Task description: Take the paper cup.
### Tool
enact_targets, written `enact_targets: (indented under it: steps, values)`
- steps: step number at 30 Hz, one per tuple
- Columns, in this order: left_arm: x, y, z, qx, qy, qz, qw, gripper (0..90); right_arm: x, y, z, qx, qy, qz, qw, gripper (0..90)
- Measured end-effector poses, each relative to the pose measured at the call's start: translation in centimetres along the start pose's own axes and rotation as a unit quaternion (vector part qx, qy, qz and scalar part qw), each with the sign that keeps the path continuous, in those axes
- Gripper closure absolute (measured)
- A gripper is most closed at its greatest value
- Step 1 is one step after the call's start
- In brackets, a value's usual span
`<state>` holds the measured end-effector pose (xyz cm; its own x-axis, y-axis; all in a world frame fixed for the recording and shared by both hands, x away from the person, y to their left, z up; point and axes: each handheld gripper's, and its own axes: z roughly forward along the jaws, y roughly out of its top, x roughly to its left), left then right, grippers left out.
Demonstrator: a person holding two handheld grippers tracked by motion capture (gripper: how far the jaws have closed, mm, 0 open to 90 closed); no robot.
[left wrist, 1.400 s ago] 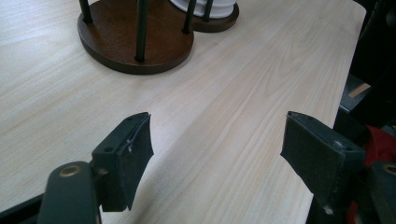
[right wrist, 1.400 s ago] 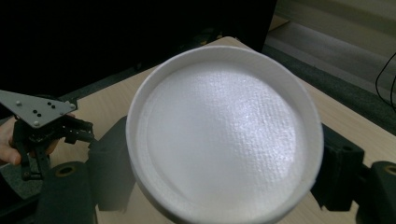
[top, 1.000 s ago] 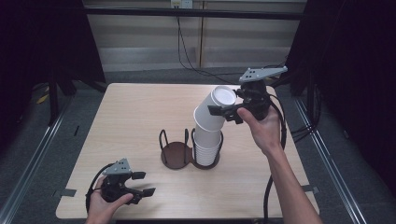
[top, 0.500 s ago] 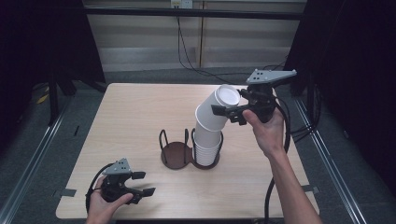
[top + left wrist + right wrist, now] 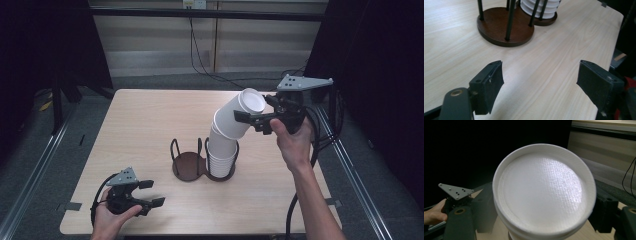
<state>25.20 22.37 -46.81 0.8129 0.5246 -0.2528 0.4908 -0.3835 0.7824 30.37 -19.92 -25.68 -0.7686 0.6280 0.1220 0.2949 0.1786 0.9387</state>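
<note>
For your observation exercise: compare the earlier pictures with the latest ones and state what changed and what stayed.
The left tongs have just been opening, with nothing between them. The right tongs stay clamped on the tilted top of the cup stack; the holder has not moved.

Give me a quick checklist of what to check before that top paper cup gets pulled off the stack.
1. Right gripper closed on the top cup: ok, a jaw on each side in the right gripper view.
2. Rest of the cup stack seated in the holder: ok.
3. Stack straight: not ok, its upper part leans toward the right gripper.
4. Left gripper free to help: ok, jaws have just been opening, nothing between them.
5. Holder's other ring free: ok.
6. Only one cup coming away: cannot tell.
</note>
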Motion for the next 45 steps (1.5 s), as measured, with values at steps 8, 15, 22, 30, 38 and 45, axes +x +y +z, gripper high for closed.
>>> enact_targets:
  steps: [8,15,22,30,38,45]
  values:
    - [0.3,0.2,-0.2,-0.017,0.000,-0.009,0.9998,17.1,0.7,-0.7,-1.2,-0.003,0.005,0.000,1.0000,23.2]
    - [-0.2,0.6,-0.5,-0.033,0.000,0.004,0.9994,18.2,1.5,-1.5,-1.9,0.001,0.006,-0.006,1.0000,23.2]
    - [-0.7,1.1,-0.2,-0.037,-0.014,0.021,0.9990,16.9,2.4,-2.4,-3.0,0.003,0.011,-0.009,0.9999,23.2]
    - [-1.9,2.6,0.4,-0.041,-0.035,0.054,0.9971,18.7,3.6,-3.2,-3.0,0.010,0.025,-0.015,0.9995,23.3]
    - [-2.9,4.1,0.6,-0.058,-0.058,0.072,0.9940,17.4,5.1,-4.4,-2.3,0.021,0.044,-0.021,0.9986,23.3]
    - [-3.6,6.0,0.3,-0.087,-0.068,0.081,0.9905,17.0,5.4,-5.7,-1.2,0.032,0.060,-0.013,0.9976,23.3]
